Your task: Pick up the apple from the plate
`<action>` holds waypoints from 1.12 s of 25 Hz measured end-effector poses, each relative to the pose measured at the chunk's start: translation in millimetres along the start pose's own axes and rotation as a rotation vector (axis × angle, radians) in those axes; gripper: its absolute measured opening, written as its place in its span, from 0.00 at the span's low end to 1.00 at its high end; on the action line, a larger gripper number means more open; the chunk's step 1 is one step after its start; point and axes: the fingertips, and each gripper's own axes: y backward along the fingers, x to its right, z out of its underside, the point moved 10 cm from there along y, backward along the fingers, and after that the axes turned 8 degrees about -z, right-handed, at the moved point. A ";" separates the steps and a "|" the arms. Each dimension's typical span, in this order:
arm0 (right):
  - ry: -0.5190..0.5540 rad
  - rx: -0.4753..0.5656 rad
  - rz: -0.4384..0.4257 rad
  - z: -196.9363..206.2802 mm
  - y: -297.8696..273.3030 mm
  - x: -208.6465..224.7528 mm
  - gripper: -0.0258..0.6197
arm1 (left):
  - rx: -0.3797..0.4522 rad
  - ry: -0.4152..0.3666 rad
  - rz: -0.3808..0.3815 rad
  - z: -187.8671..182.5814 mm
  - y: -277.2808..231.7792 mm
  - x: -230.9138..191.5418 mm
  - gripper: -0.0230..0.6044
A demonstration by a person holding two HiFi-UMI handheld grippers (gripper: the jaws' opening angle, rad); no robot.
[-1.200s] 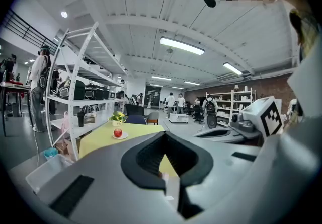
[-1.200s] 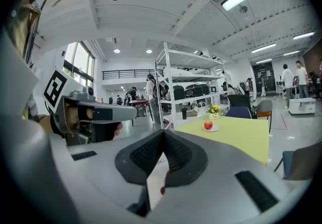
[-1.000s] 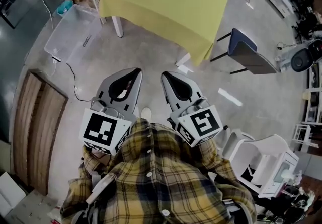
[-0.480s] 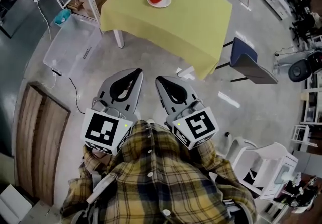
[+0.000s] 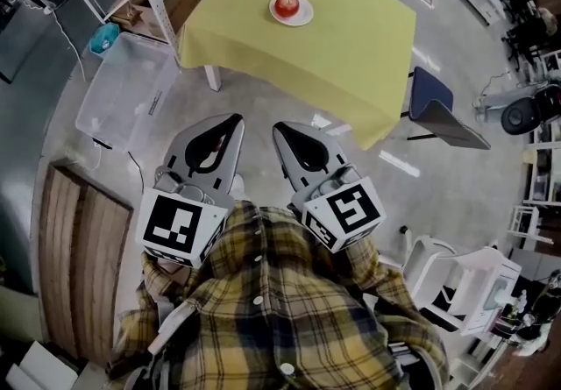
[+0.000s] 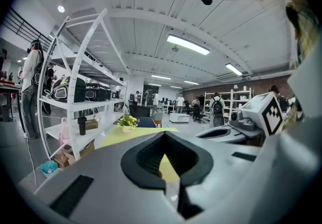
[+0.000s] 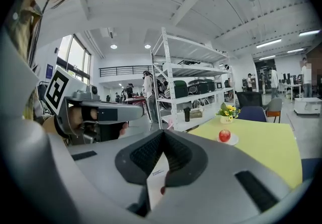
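Ahead, apple (image 5: 287,4) on plate (image 5: 303,17), yellow table (image 5: 351,55)

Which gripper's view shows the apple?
The right gripper: its view has the apple on its plate, right of the jaws. The left gripper sees flowers, no apple.

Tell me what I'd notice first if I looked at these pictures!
Probably the red apple on its white plate, sitting on the yellow-green table far ahead. Close up, the left gripper and right gripper point toward it side by side, fingers shut and empty, in front of a person's checked shirt.
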 end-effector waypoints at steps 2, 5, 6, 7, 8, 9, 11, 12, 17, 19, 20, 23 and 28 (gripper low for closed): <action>-0.010 -0.005 0.009 -0.5 -13.1 0.8 0.04 | -0.007 0.002 0.013 0.9 -4.3 -14.0 0.05; -0.020 -0.013 0.034 -2.5 -27.8 5.7 0.04 | -0.019 0.006 0.035 2.8 -15.3 -30.3 0.05; -0.027 -0.017 0.043 -2.5 -31.1 8.4 0.04 | -0.027 0.010 0.044 3.7 -19.9 -34.4 0.05; -0.034 -0.022 0.053 -2.3 -33.8 11.6 0.04 | -0.036 0.015 0.052 4.6 -24.9 -38.0 0.05; -0.041 -0.028 0.062 -2.0 -36.4 15.4 0.04 | -0.043 0.019 0.061 5.3 -30.4 -41.3 0.05; -0.046 -0.034 0.071 -1.6 -39.1 20.0 0.04 | -0.050 0.021 0.068 5.9 -36.4 -44.6 0.05; -0.055 -0.047 0.088 -0.3 -45.5 31.2 0.04 | -0.061 0.024 0.079 7.3 -49.2 -51.5 0.05; -0.059 -0.052 0.095 0.2 -49.1 37.4 0.04 | -0.065 0.027 0.083 8.2 -55.8 -55.2 0.05; -0.061 -0.052 0.112 -3.5 -70.1 73.7 0.04 | -0.061 0.035 0.079 5.3 -90.6 -74.6 0.05; -0.058 -0.045 0.111 -8.8 -78.2 91.3 0.04 | -0.056 0.030 0.072 -0.1 -107.1 -80.8 0.05; -0.058 -0.041 0.111 -12.2 -81.9 100.9 0.04 | -0.054 0.027 0.069 -3.8 -116.3 -83.3 0.05; -0.051 -0.032 0.105 -24.5 -94.4 134.7 0.04 | -0.045 0.022 0.061 -16.9 -149.3 -90.4 0.05; -0.044 -0.033 0.073 -45.8 -113.2 197.6 0.04 | -0.038 0.024 0.040 -39.1 -211.3 -96.6 0.05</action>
